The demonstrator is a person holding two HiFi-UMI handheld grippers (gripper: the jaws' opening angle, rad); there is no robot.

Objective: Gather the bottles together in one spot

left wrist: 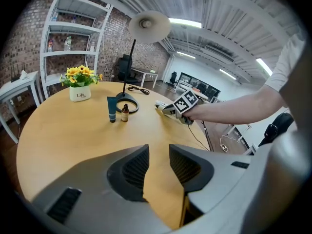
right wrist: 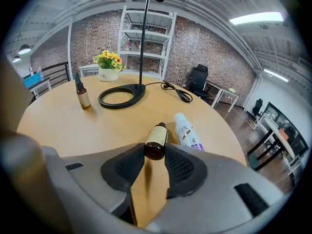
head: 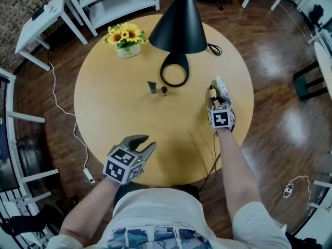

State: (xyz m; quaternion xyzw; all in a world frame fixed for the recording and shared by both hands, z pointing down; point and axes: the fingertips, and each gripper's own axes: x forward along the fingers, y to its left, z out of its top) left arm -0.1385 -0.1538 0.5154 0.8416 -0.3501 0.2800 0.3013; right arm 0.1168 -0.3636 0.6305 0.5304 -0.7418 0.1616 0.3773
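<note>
Our right claw [right wrist: 155,156] pinches the brown bottle [right wrist: 157,139] lying on the tabletop [right wrist: 63,123], just beside the white bottle [right wrist: 188,133]; our left claw [left wrist: 159,156] hovers narrowly parted, empty.

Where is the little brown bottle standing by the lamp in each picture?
Head view: little brown bottle near centre, just below the lamp's ring base.
Left gripper view: bottle left of centre, in front of the ring base.
Right gripper view: bottle far left, left of the ring base.
Shared landmark: ring base.
</note>
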